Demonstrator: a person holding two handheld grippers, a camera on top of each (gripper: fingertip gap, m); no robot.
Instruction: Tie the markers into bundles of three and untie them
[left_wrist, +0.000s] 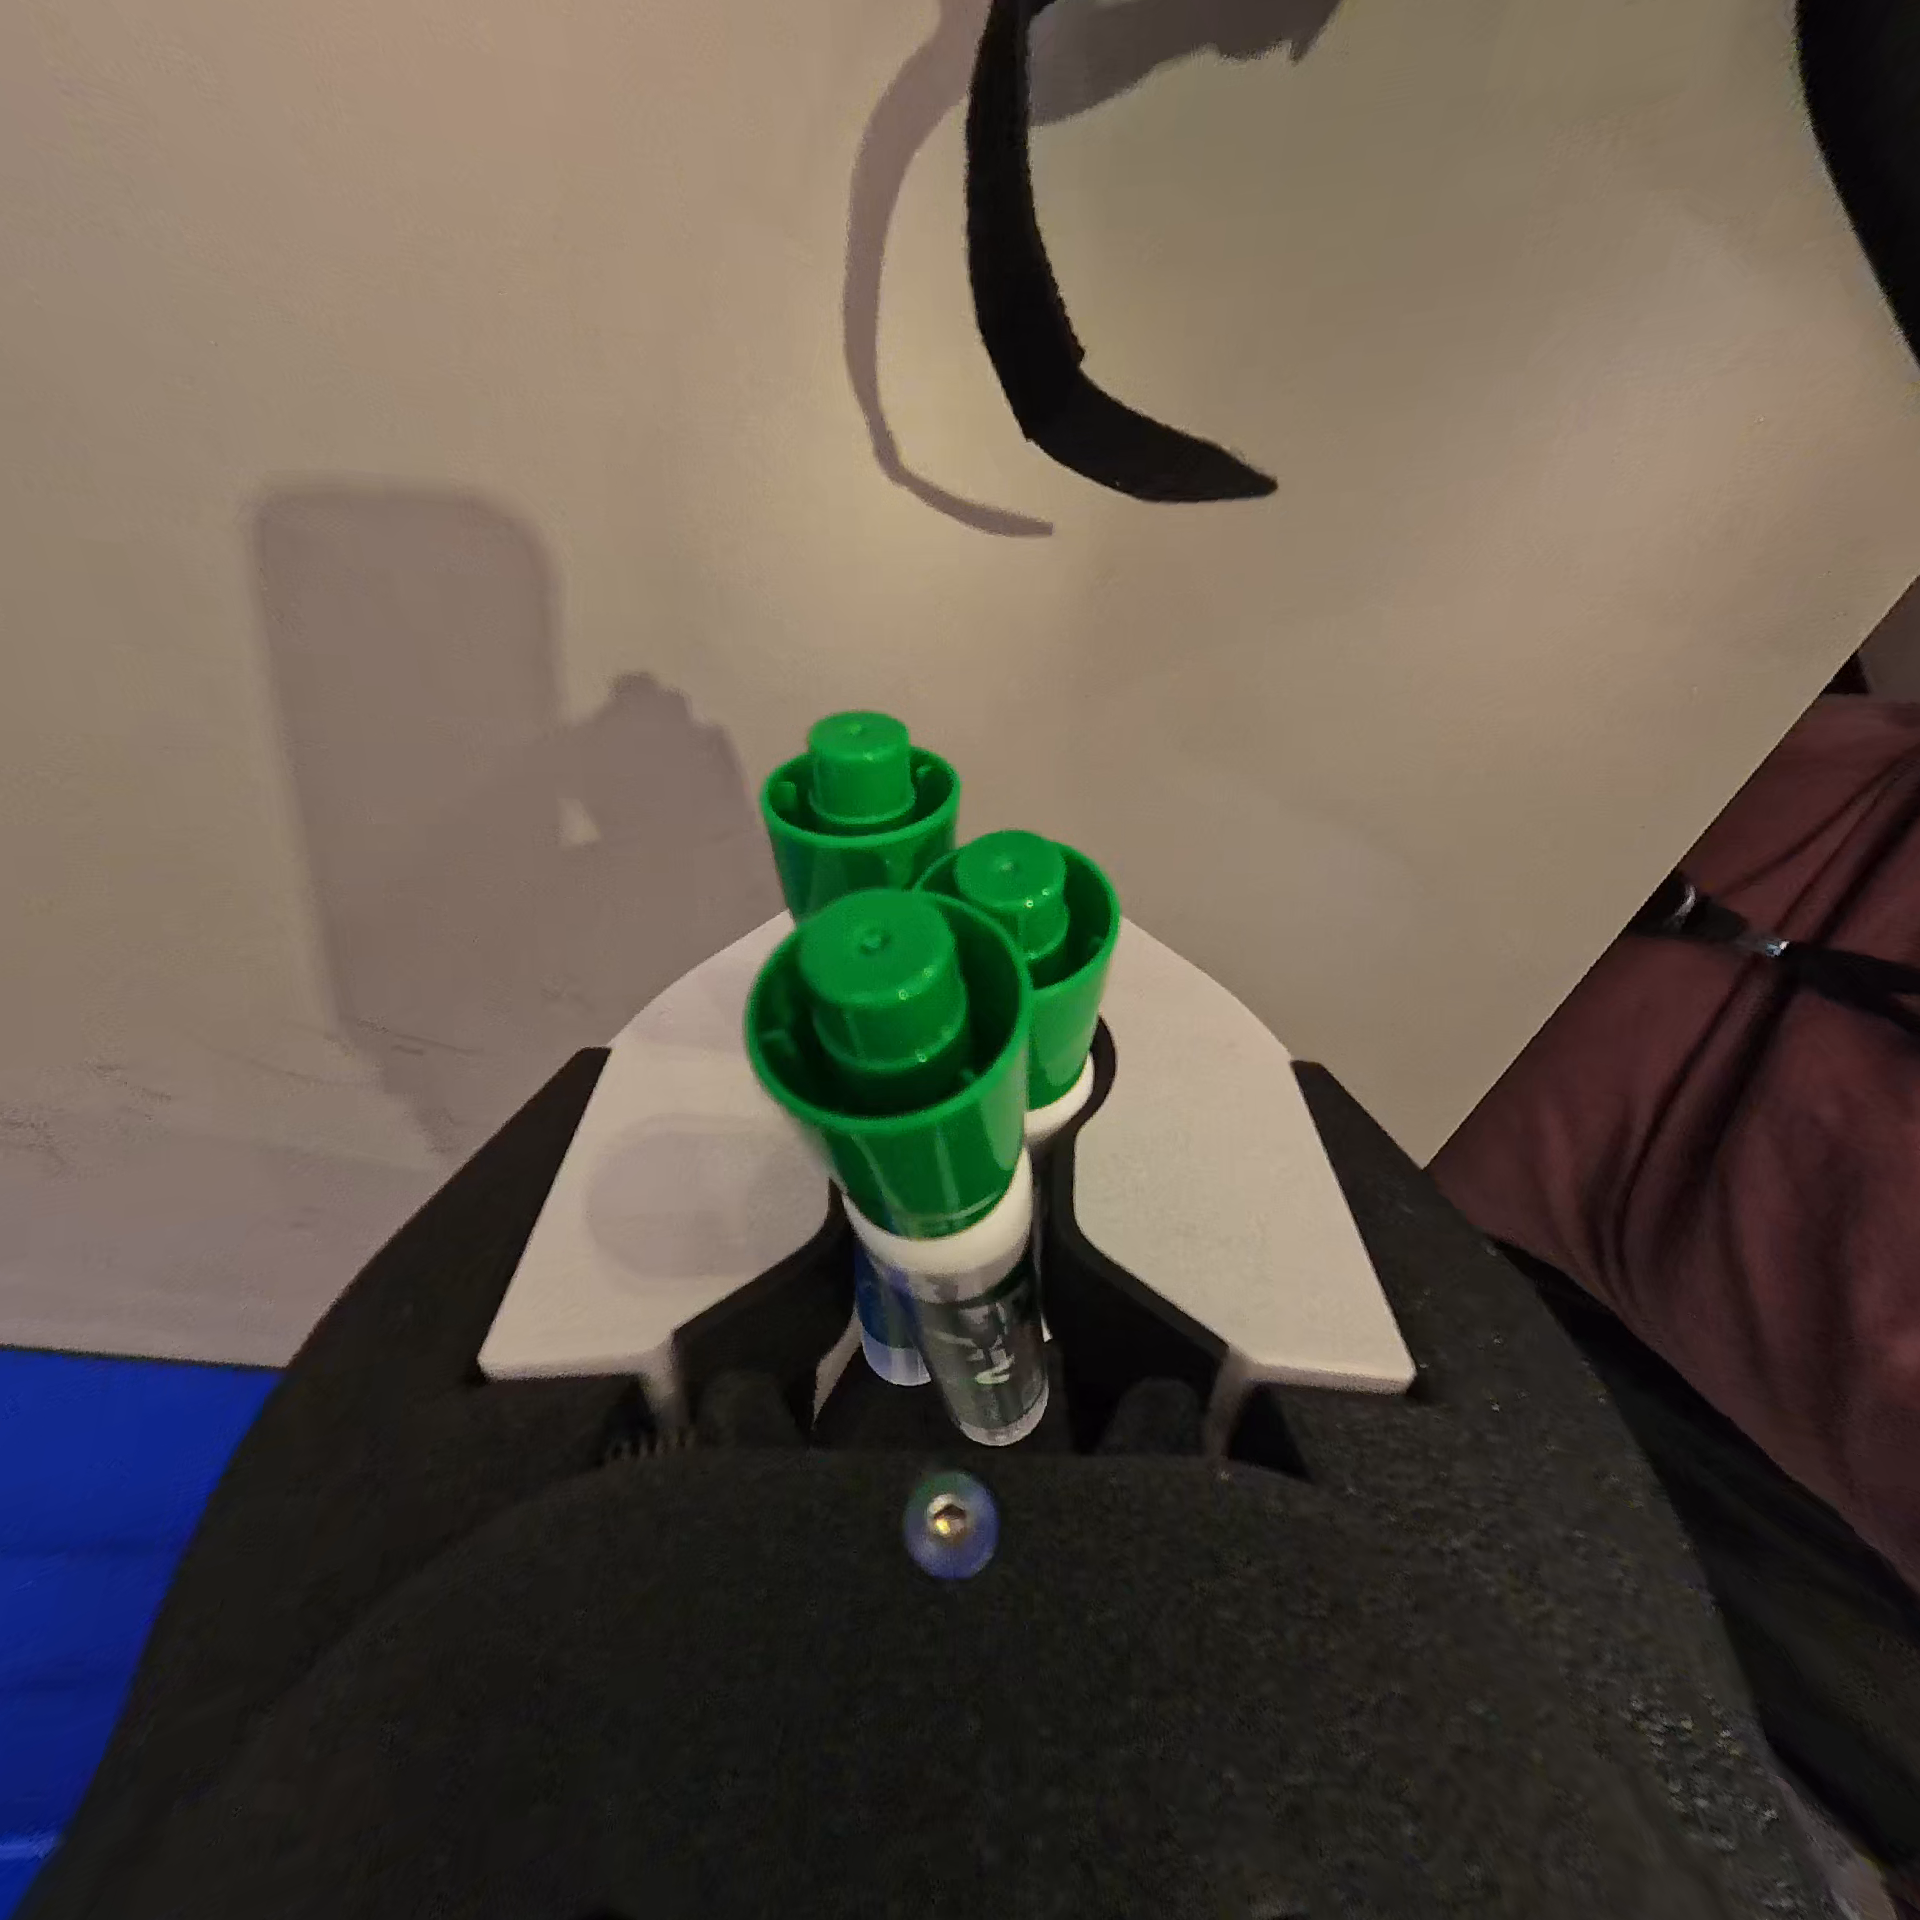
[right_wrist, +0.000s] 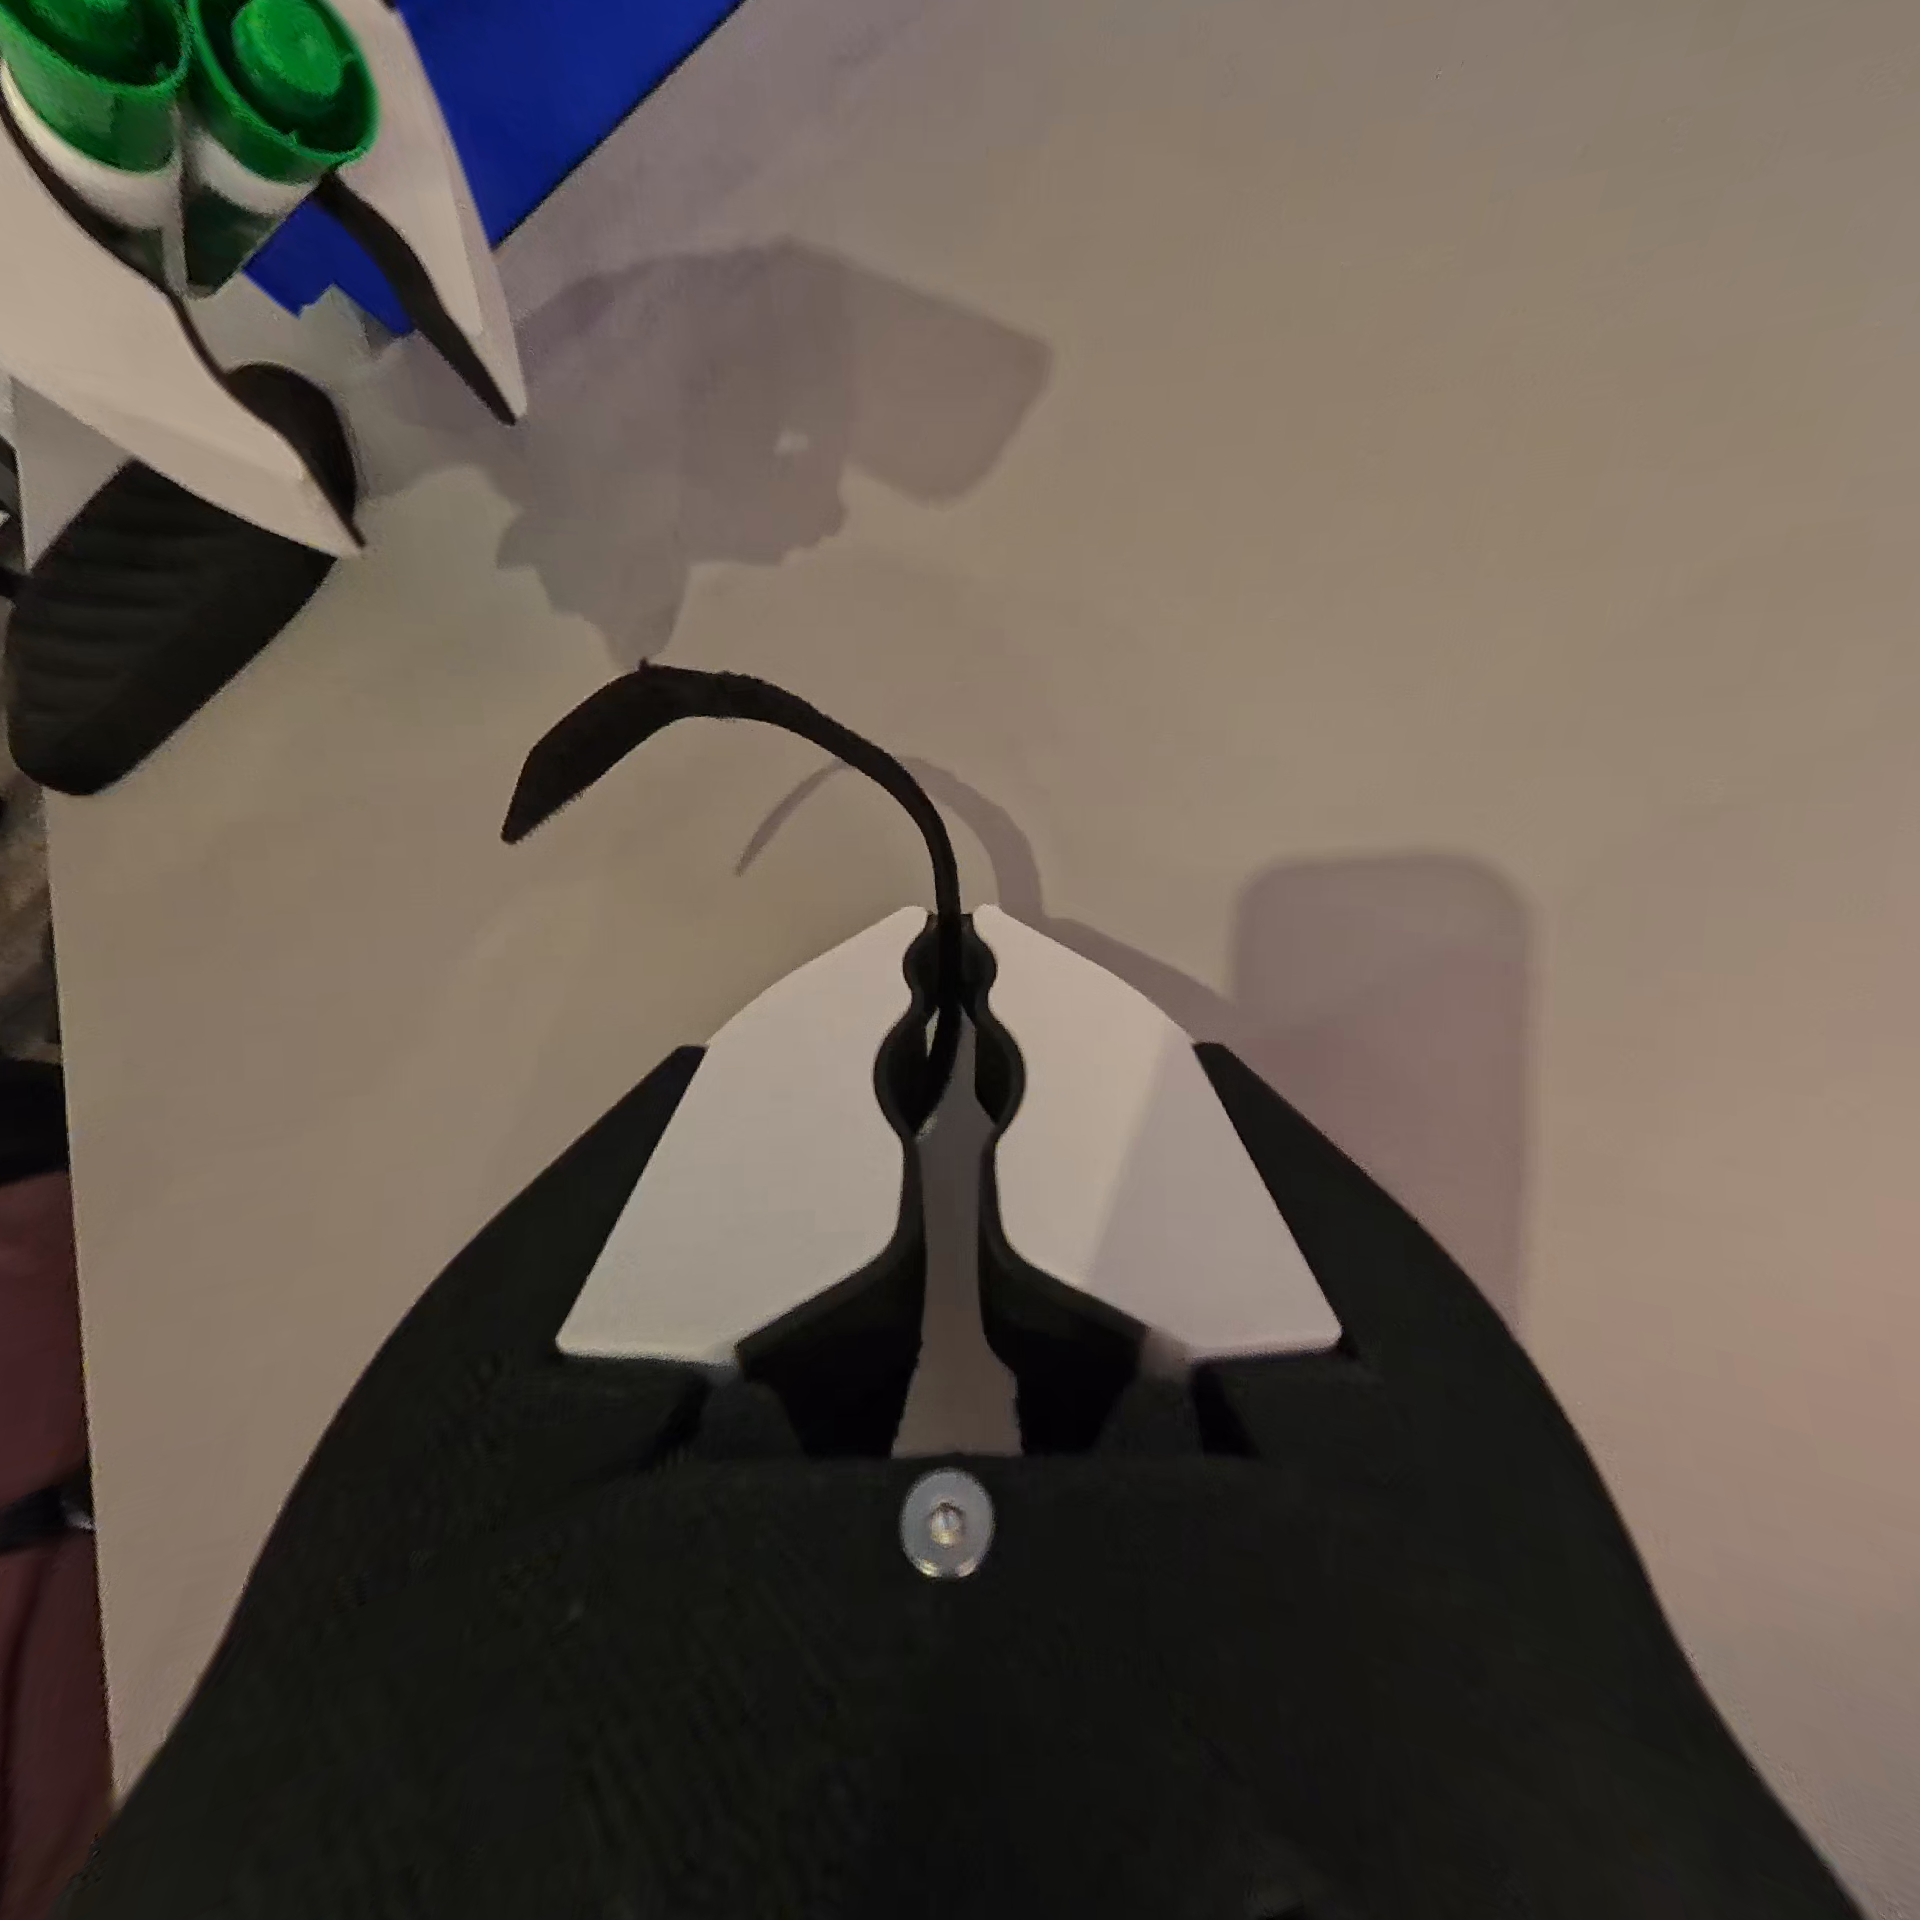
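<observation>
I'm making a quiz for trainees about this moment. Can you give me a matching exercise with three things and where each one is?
Things:
1. markers
2. black strap
3. blue sheet

Places:
A. pinched in the right tool, its free end curling up
B. at the edge of the white table
C. clamped together in the left tool

Pairs: 1-C, 2-A, 3-B
</observation>
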